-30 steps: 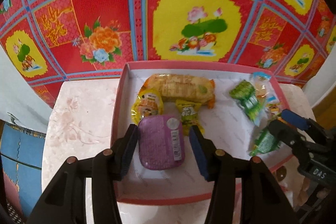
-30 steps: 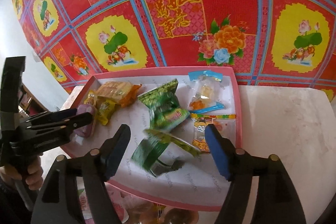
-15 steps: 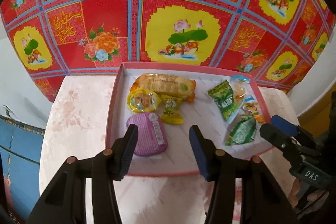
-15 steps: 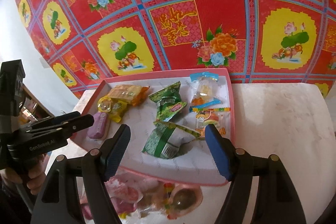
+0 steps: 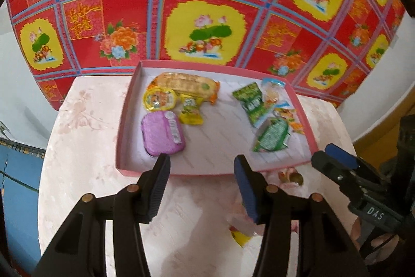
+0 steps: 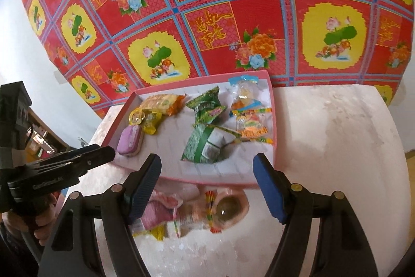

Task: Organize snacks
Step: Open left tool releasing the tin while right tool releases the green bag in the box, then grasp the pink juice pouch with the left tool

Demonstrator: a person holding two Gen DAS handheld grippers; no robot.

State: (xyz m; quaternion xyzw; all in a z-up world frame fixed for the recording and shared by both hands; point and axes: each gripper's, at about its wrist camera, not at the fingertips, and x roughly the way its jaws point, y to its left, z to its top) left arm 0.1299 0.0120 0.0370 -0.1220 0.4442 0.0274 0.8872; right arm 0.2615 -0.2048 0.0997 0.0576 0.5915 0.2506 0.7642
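Moved: both grippers pulled back from the tray over the last second; a second ago the left gripper straddled the purple pack, now it hangs off the tray's near edge, pack left inside.
Revealed: backing off uncovered a loose snack pile on the worktop, just in front of the tray.
Jaws: left wide open, empty; right gripper wide open too, empty, hovering over the pile.
Tray: purple pack at its near-left corner, green packs mid-right, yellow ones at the back-left.
Handling: my guess, pile stuff is light, crinkly and slippery film, with one round jelly-cup thing that's stiffer.
Grip: pinch wrappers across the filled middle, not the sealed ends; take the cup across its rim, gently.
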